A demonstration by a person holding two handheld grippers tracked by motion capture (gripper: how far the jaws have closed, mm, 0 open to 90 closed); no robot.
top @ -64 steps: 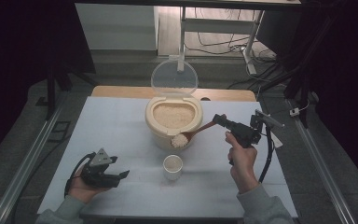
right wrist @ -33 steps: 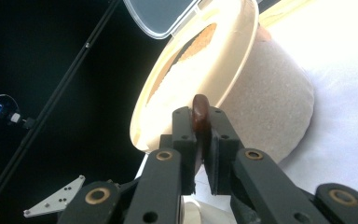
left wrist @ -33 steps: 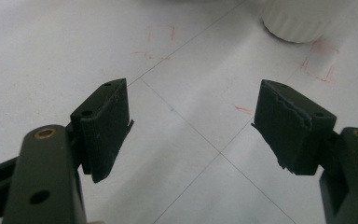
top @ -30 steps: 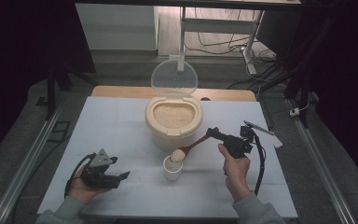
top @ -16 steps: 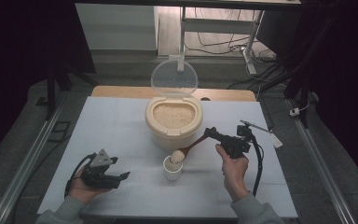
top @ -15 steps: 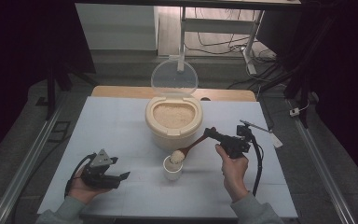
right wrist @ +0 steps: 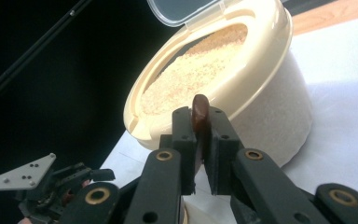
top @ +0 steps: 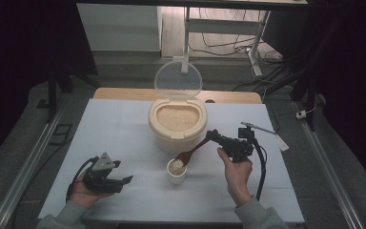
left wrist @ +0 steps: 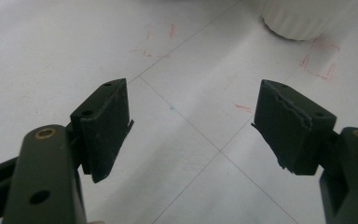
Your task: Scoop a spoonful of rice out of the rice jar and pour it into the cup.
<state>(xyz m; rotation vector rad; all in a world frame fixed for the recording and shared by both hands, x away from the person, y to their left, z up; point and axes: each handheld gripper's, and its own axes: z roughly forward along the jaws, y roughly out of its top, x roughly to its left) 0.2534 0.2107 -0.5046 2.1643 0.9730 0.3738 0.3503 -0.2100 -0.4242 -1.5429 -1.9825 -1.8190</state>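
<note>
- Two grippers on my screen, so biggest stuff first: pale table [top: 124, 124] with faint grid lines, dark room around it, cables on the floor behind.
- Rice container [top: 177, 125], lid flipped up, sits mid-table.
- Right gripper [top: 214, 137] is clamped tight on the wooden spoon [top: 190, 153]; its rice-loaded bowl sits over the small cup [top: 176, 172] just in front of the container.
- Left gripper [top: 124, 181] rests near the table's front-left, jaws apart, holding nothing.

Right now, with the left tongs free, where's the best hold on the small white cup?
Probably across the cup's side wall below the rim, coming in level from the left tongs' side. It stands upright; the spoon sits over its mouth from the right, so a top approach looks blocked.
</note>
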